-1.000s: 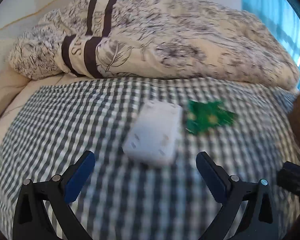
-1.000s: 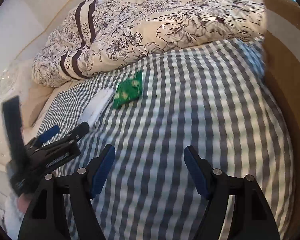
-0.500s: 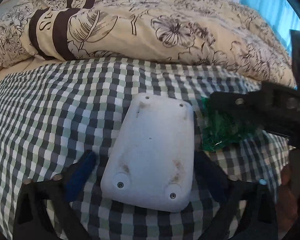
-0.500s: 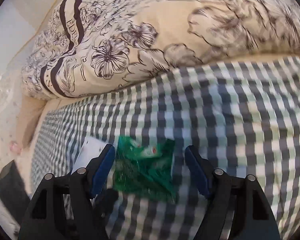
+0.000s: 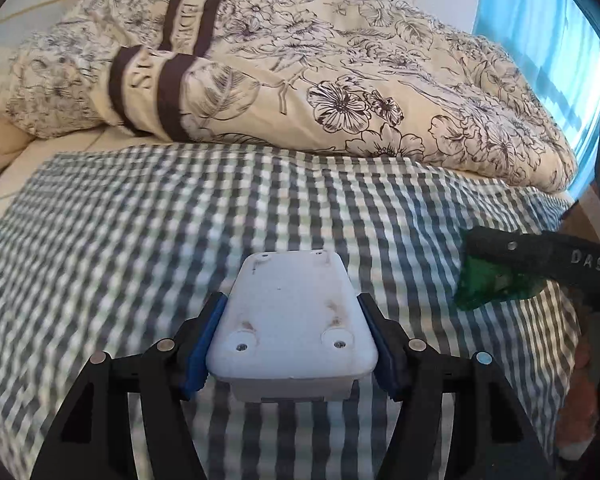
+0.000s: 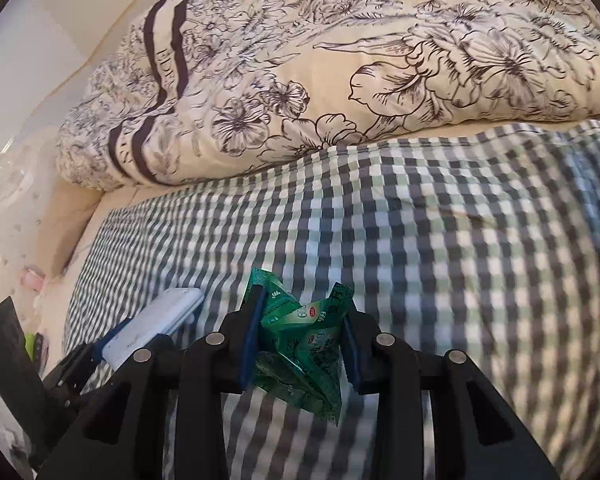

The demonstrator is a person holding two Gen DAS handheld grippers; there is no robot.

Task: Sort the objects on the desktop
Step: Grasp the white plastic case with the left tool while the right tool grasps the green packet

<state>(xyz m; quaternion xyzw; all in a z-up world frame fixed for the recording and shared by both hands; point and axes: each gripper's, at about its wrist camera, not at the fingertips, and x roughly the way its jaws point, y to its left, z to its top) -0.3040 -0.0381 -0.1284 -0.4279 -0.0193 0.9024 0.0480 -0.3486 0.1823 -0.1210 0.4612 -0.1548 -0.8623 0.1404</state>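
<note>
The left claw grips a white rounded-rectangular plastic box by its long sides, blue pads pressed against it (the screw-holed underside faces up), just above the grey-and-white checked bedsheet. The right claw is clamped on a crumpled green foil sachet, just right of the box. Behind both lies a cream floral duvet with dark stripes on the bed.

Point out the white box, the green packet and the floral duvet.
white box (image 5: 290, 320), left wrist view, middle of its top face
green packet (image 6: 300, 344), right wrist view, crumpled middle
floral duvet (image 5: 340, 80), left wrist view, middle of its folds
</note>
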